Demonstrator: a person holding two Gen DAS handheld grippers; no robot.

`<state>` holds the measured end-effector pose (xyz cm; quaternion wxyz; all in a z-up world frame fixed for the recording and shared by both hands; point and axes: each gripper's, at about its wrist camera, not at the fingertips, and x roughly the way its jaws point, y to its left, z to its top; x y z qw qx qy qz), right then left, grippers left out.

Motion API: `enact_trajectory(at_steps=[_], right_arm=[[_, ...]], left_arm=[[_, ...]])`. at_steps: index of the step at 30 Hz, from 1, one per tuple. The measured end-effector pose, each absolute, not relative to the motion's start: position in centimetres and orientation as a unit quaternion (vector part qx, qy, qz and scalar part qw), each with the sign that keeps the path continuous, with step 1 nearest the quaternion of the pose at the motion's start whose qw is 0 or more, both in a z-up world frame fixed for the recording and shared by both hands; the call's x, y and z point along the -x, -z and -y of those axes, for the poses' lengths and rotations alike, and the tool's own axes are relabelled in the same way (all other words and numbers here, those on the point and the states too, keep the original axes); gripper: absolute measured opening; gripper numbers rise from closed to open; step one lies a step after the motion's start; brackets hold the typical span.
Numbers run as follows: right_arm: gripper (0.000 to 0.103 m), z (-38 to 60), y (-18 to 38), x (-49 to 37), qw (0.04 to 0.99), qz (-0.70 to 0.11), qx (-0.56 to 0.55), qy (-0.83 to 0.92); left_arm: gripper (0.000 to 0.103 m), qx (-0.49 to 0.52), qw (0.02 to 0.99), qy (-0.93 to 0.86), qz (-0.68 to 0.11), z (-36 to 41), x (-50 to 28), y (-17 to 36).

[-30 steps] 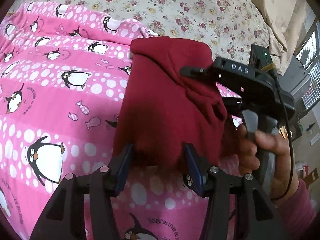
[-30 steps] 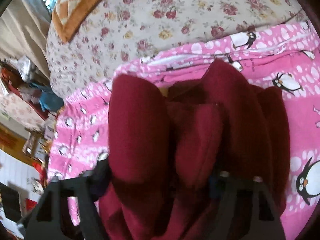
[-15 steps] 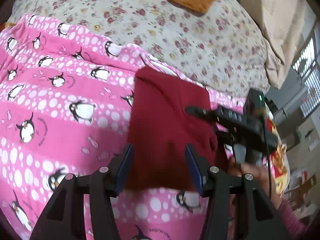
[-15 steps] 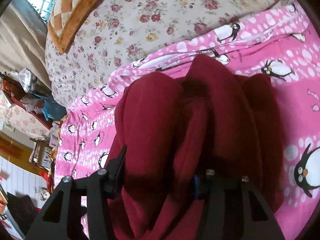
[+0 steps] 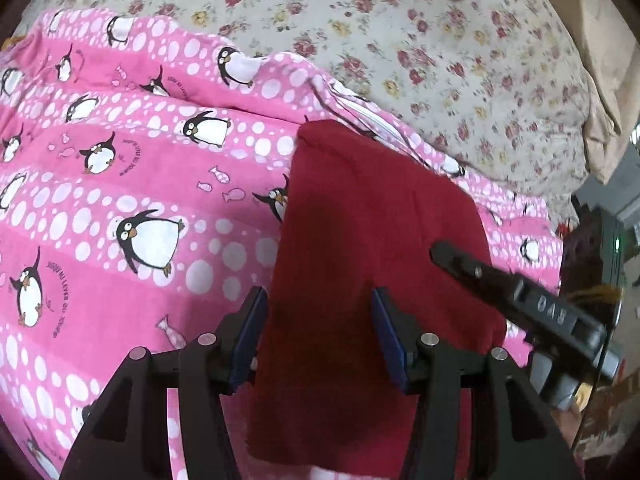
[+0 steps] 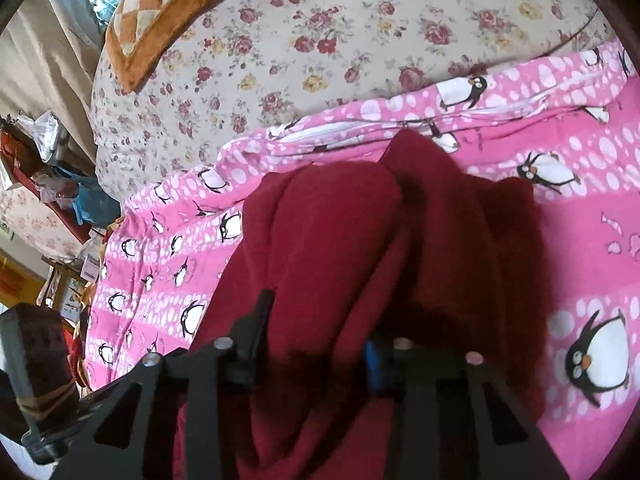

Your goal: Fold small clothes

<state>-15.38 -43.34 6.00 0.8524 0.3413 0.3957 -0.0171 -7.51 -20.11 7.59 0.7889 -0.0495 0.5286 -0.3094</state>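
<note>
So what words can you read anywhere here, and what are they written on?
"DAS", seen reversed, on the black plastic right gripper.
Small curved writing beside the penguins on the pink penguin-print blanket: too small to read reliably.
No writing shows on the dark red knitted garment.

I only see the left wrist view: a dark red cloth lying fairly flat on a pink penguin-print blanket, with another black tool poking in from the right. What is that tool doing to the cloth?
Observer: From the right wrist view, the dark red cloth is bunched into thick rounded folds, and one fold sits between the fingers of the right gripper. I cannot tell whether they are pinching it.
Operator: I see an orange corner at the top of my picture. What is it?
Observer: It is an orange-and-cream checked cushion, lying on the rose-patterned floral bedspread beyond the blanket.
</note>
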Motion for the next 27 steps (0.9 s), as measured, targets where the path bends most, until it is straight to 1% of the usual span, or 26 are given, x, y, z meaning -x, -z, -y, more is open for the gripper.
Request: enact_trajectory(at_steps=[5,8,10,14,16,20,23,25,27], right_arm=[[0.034,43.6,-5.6,15.6,0.855,-0.394,-0.336,0.016],[0.029,43.5,-5.8,15.6,0.859,-0.391,-0.329,0.019],[0.024,43.6,-6.6,15.8,0.864,-0.383,-0.325,0.019],[0.022,43.5,-9.1,15.9,0.881,-0.376,-0.287,0.020],[0.021,43.3,-10.7,16.1,0.893,-0.373,-0.250,0.029],[0.020,44.5,-12.2,16.7,0.903,-0.368,-0.211,0.064],[0.020,46.6,-10.1,16.4,0.889,-0.389,-0.222,0.099],[0.023,48.0,-7.3,16.1,0.864,-0.418,-0.260,0.105],[0.029,48.6,-6.4,16.7,0.856,-0.420,-0.282,0.110]], left_arm=[[0.033,0.055,0.776,0.307,-0.548,20.4,5.7,-6.8],[0.033,0.065,0.765,0.315,-0.558,20.6,5.4,-6.1],[0.034,0.071,0.761,0.317,-0.561,20.7,5.5,-5.9],[0.034,0.082,0.755,0.331,-0.559,21.0,6.2,-6.3],[0.039,0.085,0.754,0.341,-0.556,21.3,6.7,-6.8],[0.044,0.100,0.744,0.358,-0.556,21.7,7.6,-7.0],[0.045,0.075,0.744,0.361,-0.557,22.9,8.3,-6.2],[0.046,0.059,0.749,0.358,-0.554,23.4,8.7,-5.8],[0.046,0.061,0.750,0.357,-0.553,23.3,8.8,-5.8]])
